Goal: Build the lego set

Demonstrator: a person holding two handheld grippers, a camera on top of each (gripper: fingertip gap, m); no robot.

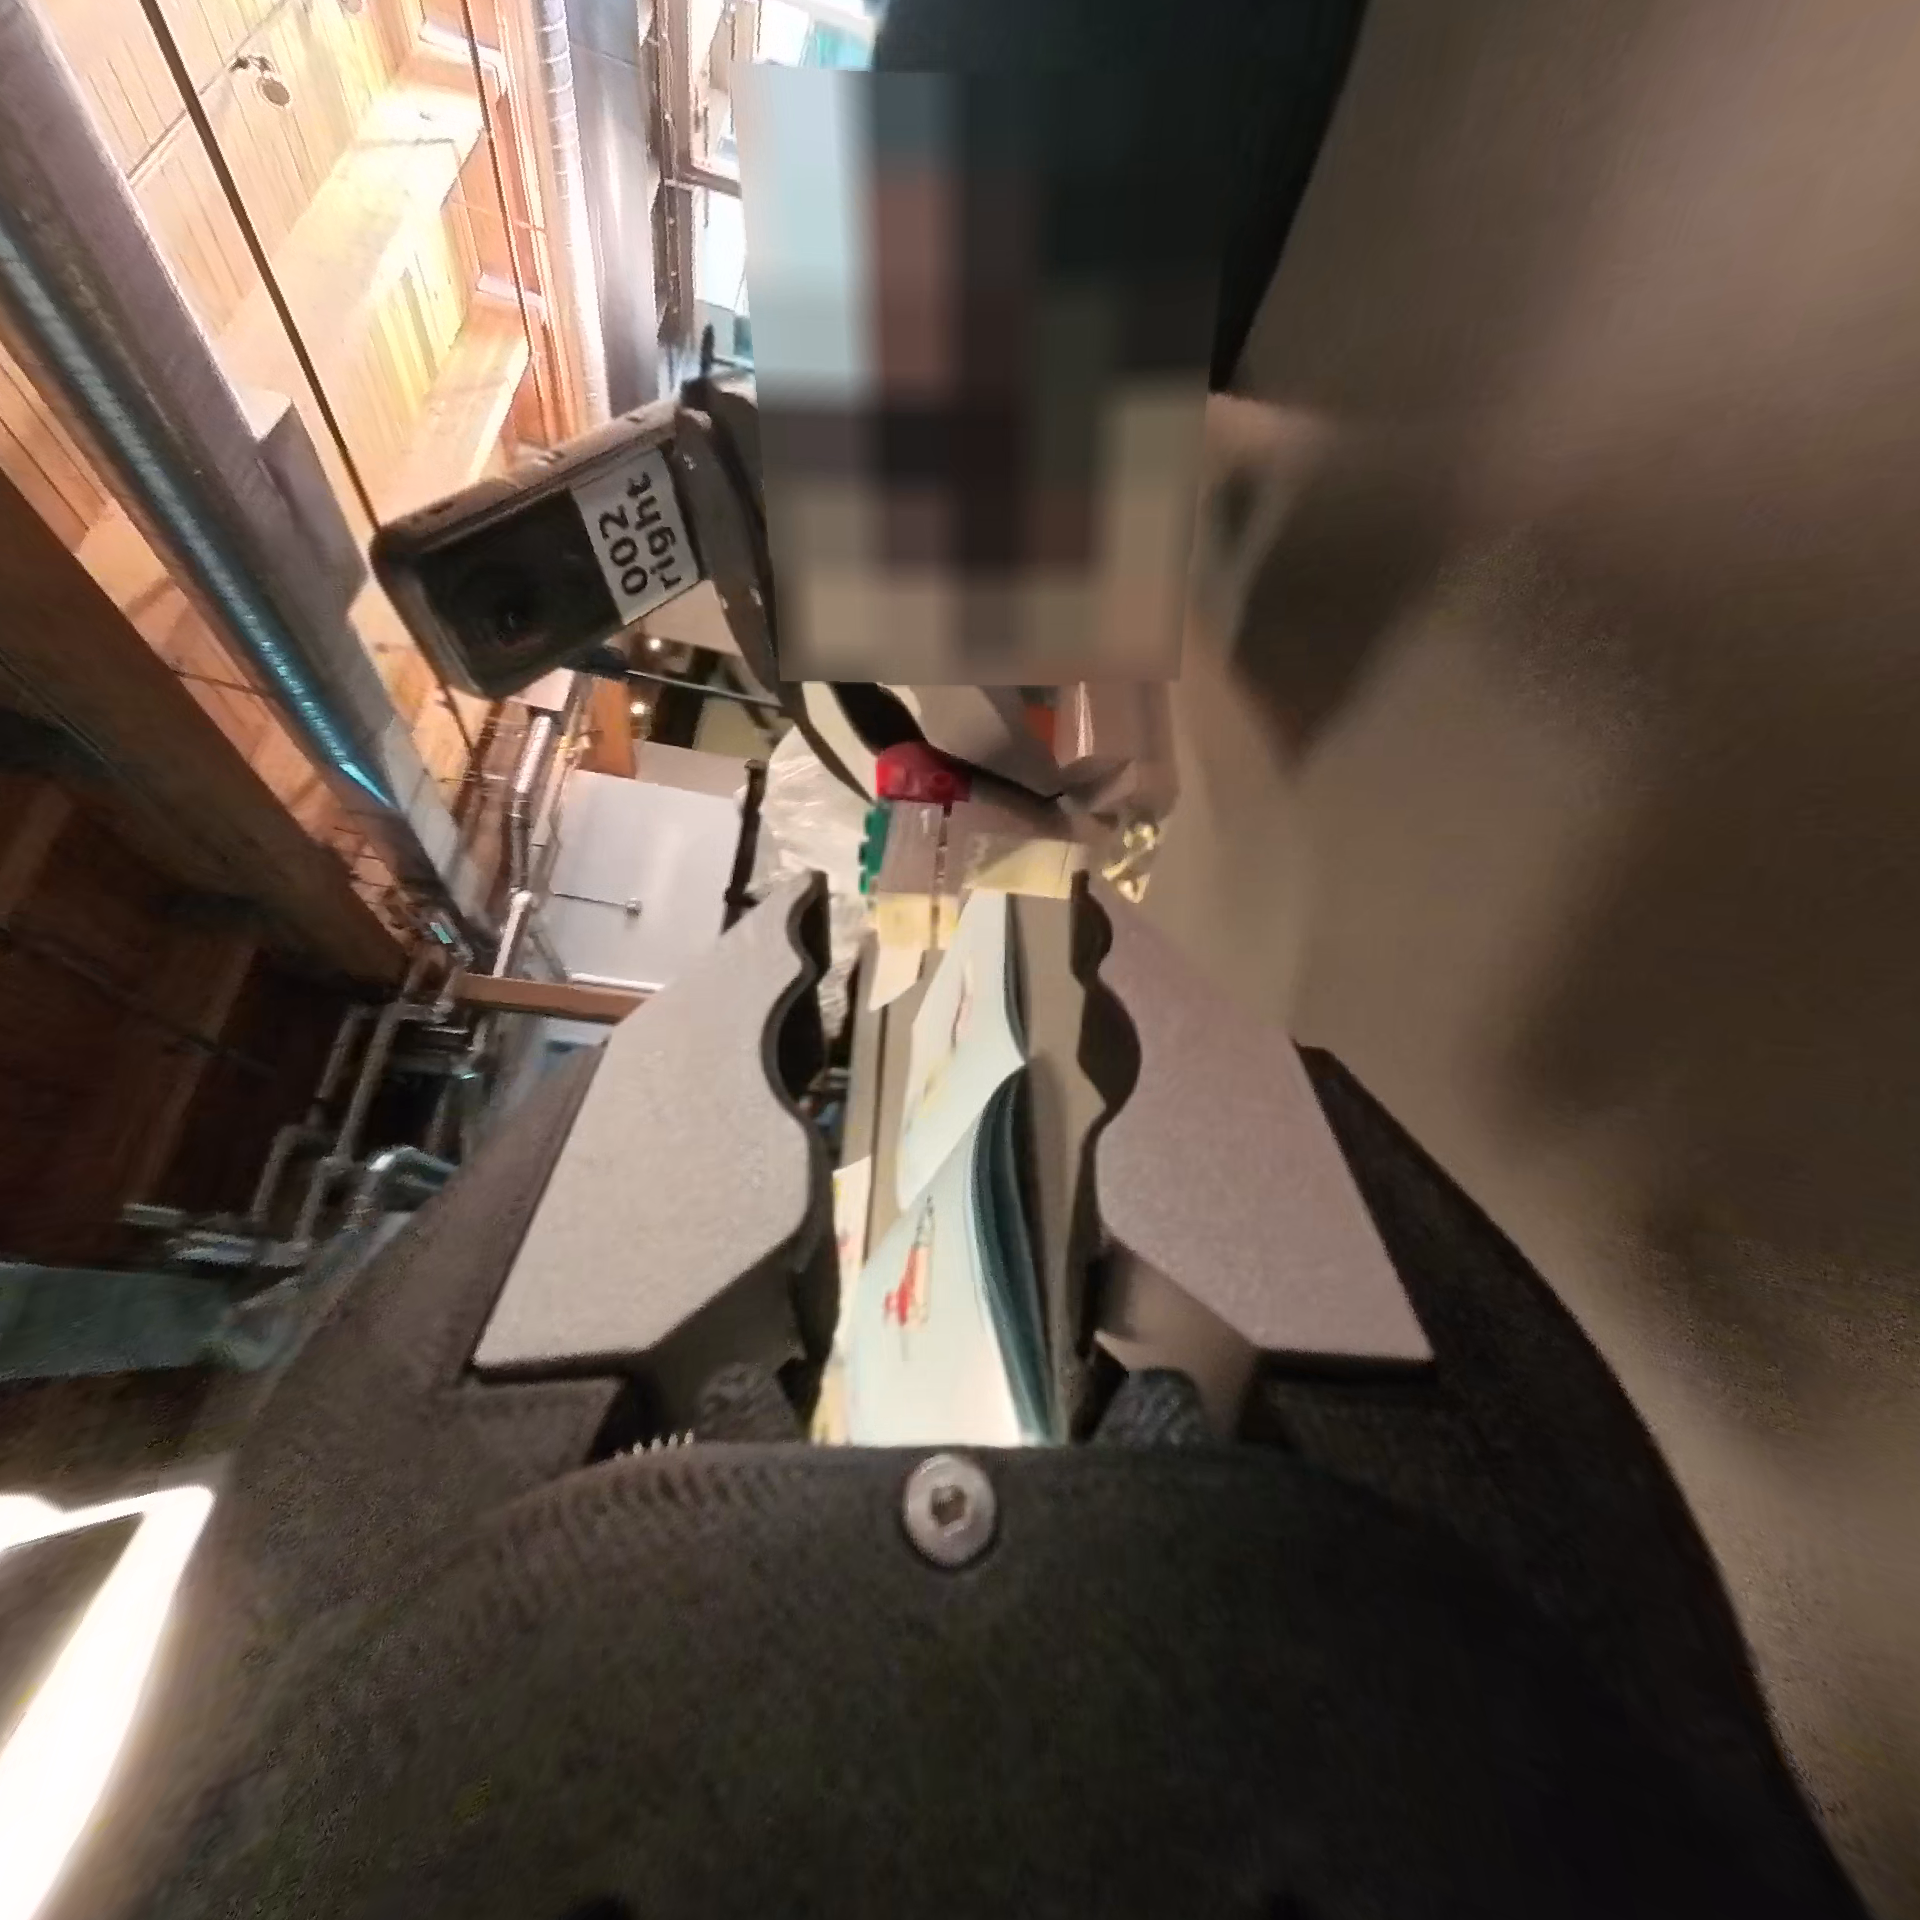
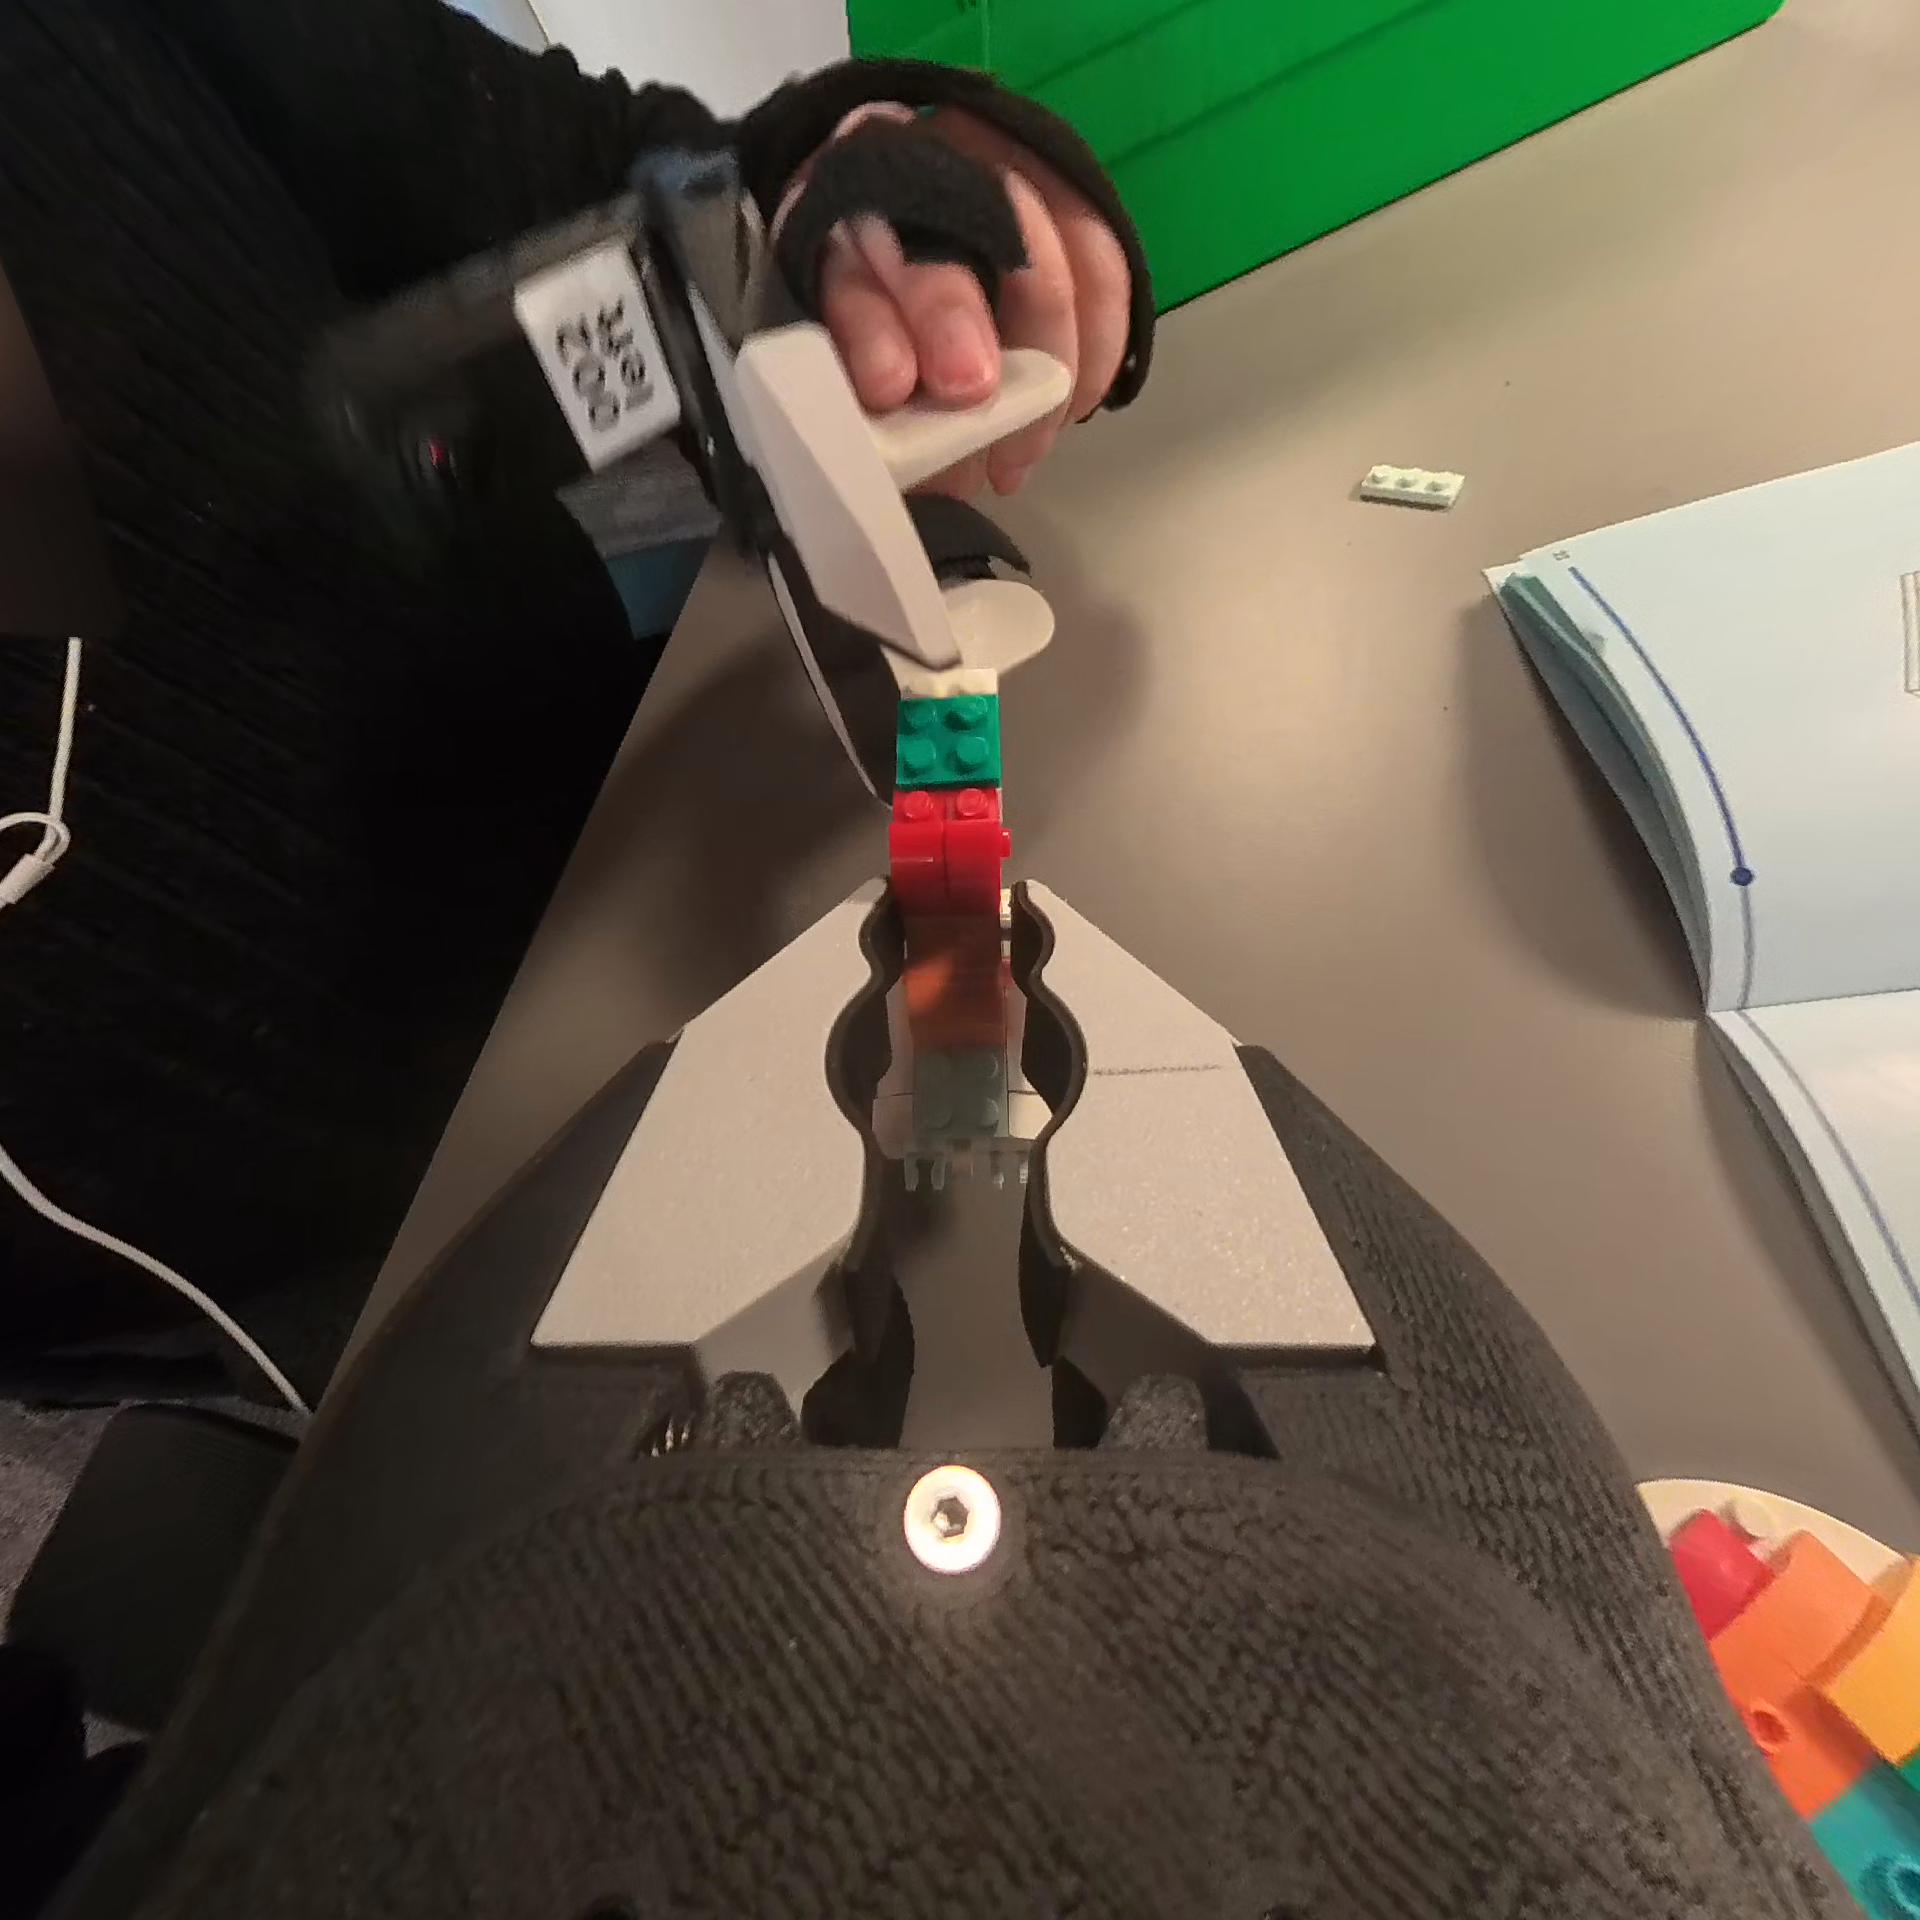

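Observation:
My right gripper (image 2: 956,914) is shut on a narrow lego assembly (image 2: 951,831) of grey, translucent brown, red and green bricks with a white end. It holds the assembly above the grey table (image 2: 1299,727), pointing away from the camera. My left gripper (image 2: 935,655), held in a person's hand (image 2: 935,312), has its tips at the assembly's white far end. In the left wrist view my left gripper (image 1: 951,894) is open, with a wide gap. The assembly (image 1: 914,821) sits just beyond its fingertips, not between them.
An open instruction booklet (image 2: 1766,779) lies on the table to the right and shows between the left fingers (image 1: 935,1143). A small white plate (image 2: 1413,484) lies beyond it. A green box (image 2: 1299,125) stands at the back. A dish (image 2: 1704,1501) of coloured bricks is at bottom right. My two grippers' fingertips are within a few centimetres of each other.

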